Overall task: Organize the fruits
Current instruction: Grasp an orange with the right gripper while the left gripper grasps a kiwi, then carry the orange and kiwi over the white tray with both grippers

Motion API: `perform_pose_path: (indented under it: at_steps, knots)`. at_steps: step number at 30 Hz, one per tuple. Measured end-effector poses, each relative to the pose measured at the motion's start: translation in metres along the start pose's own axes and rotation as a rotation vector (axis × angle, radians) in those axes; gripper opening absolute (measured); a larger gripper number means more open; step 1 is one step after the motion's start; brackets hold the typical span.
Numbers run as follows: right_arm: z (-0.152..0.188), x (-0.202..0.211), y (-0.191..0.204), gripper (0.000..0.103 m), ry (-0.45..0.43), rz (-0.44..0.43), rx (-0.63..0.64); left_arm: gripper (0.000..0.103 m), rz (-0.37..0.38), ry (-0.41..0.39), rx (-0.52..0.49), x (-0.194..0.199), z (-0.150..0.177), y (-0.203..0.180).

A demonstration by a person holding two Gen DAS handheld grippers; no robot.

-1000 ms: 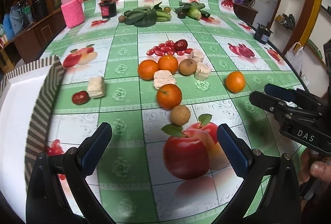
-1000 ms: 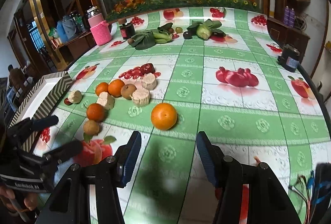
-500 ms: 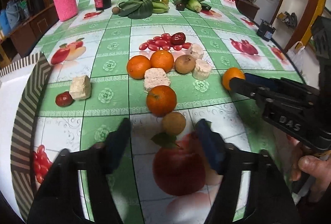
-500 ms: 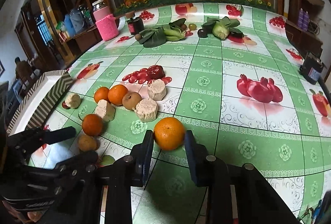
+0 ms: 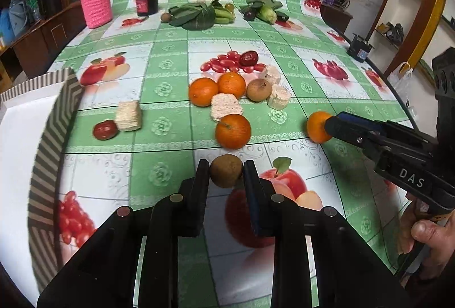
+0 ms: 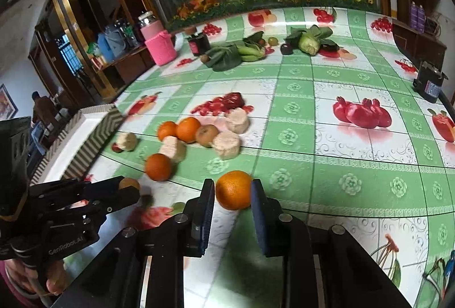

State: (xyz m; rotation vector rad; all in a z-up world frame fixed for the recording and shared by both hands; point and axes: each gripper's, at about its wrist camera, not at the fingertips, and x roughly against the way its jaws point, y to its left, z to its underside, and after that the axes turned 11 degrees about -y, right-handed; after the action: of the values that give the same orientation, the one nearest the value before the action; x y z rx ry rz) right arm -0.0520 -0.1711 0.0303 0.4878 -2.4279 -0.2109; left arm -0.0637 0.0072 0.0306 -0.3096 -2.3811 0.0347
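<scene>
**Both grippers on fruit, nothing sorted yet**

My left gripper (image 5: 226,175) has its jaws pressed to both sides of a small brown fruit (image 5: 226,174), so I judge it grasped, though it sits low over the tablecloth (image 5: 170,52) and I cannot tell if it is lifted. My right gripper (image 6: 232,194) brackets an orange (image 6: 233,190); the pads look to be touching its sides, so I take that one as clamped too, resting on or barely off the cloth.

As for progress, I judge this an early stage. The striped box (image 5: 45,154) at nine o'clock in the left view shows only bare white inside where I can see it. Left on the table, around twelve o'clock from my left gripper: an orange just ahead (image 5: 233,131), two more oranges (image 5: 203,92) touching each other beyond it, another brown fruit (image 5: 258,90) beside them, a dark red fruit (image 5: 105,130) at ten o'clock, and pale spongy blocks (image 5: 129,116) mixed among them. Greens and corn (image 5: 267,12) lie far off at twelve
</scene>
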Motion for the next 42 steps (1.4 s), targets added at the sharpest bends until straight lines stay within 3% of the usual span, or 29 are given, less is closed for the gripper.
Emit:
perform_pose_path:
  at_steps: [9,12,13,15,17,24,25,26,34,42]
  knots:
    - [0.013,-0.001,0.012,0.018,0.046,0.004,0.027,0.024,-0.012,-0.019,0.023,0.017,0.002,0.015]
    - [0.008,0.005,0.006,0.019,-0.004,-0.012,-0.024,0.024,-0.014,-0.023,0.026,0.018,0.003,0.016]
    - [0.005,0.006,0.003,0.02,-0.018,-0.015,-0.046,0.024,-0.014,-0.024,0.027,0.018,0.004,0.017]
    - [0.0,-0.001,0.006,0.042,-0.002,-0.01,-0.04,0.024,-0.015,-0.021,0.026,0.019,0.004,0.017]
    - [-0.002,-0.009,0.014,0.049,0.014,0.003,0.003,0.024,-0.015,-0.022,0.028,0.02,0.005,0.017]
    - [-0.008,-0.052,0.021,0.047,0.082,-0.031,-0.035,0.024,-0.026,-0.033,0.031,0.022,-0.003,0.022]
    - [-0.007,-0.058,0.02,0.044,0.096,-0.038,-0.042,0.024,-0.026,-0.037,0.031,0.023,-0.004,0.023]
    - [-0.006,-0.06,0.02,0.033,0.085,-0.039,-0.038,0.024,-0.027,-0.042,0.031,0.025,-0.005,0.024]
    - [-0.009,-0.034,0.027,0.032,0.035,-0.062,-0.032,0.024,-0.032,-0.051,0.061,0.036,-0.012,0.039]
    - [-0.026,-0.016,0.089,0.032,0.001,-0.222,0.029,0.024,-0.089,-0.102,0.079,0.076,-0.027,0.07]
